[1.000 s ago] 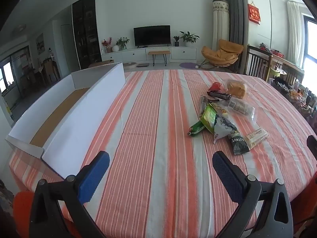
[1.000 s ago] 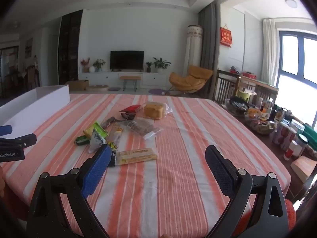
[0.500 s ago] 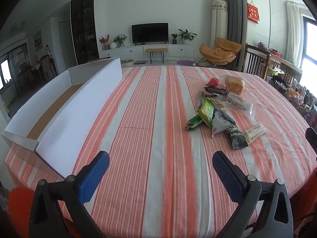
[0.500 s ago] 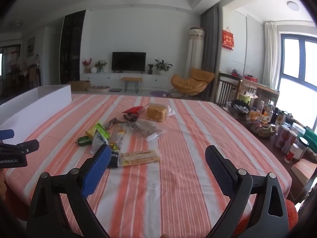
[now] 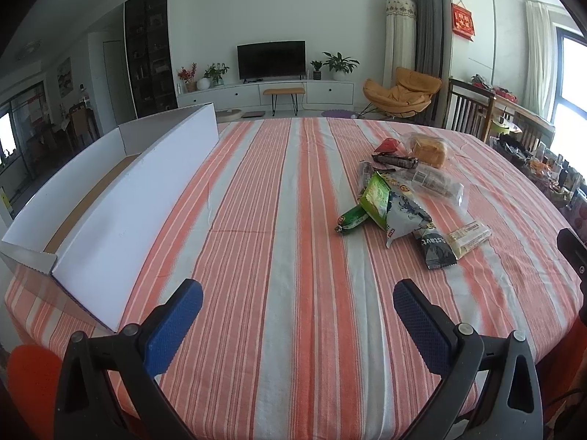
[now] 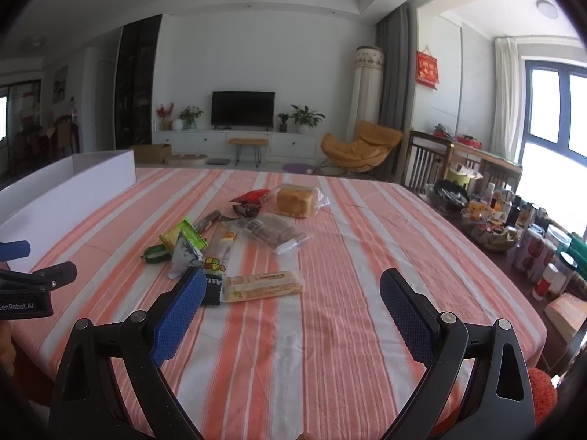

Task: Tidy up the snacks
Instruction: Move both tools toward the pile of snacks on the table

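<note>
Both grippers empty, jaws spread wide: left gripper [image 5: 297, 304] and right gripper [image 6: 290, 293] hover over the striped tablecloth [image 5: 286, 220]. Snack pile [image 5: 400, 198] lies mid-table, well right of the white box [image 5: 121, 205]; pale bar pack [image 6: 264, 286] nearest the right gripper. Box interior looks empty, partly hidden tho.

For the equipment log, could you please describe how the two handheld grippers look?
Both the left gripper and right gripper have black triangular frames with silver bolts and blue, dimpled fingers. The left gripper's body carries white "GenRobot.AI" lettering.
</note>
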`<state>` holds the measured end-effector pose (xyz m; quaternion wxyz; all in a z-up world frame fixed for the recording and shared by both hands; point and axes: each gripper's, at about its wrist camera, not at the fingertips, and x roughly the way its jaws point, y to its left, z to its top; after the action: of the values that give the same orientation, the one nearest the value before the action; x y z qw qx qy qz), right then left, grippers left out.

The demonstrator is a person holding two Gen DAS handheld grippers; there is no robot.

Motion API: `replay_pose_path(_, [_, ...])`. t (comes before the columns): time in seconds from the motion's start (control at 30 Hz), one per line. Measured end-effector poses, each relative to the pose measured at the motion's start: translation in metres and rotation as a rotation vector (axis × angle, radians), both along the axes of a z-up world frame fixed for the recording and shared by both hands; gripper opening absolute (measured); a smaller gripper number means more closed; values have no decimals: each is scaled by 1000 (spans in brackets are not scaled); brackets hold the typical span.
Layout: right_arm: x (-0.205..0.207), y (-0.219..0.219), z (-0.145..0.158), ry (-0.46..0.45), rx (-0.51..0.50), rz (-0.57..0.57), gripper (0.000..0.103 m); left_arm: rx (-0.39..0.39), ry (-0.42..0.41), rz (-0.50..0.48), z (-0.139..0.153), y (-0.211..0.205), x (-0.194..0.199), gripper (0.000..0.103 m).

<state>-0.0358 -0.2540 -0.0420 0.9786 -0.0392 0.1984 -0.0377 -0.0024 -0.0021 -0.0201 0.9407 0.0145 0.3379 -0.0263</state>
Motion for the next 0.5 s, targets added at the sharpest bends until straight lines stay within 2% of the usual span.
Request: replay_pose_path(0.5, [3,1,-5,0,-3,11,98,-4,18,-14,-9,-2,4,103])
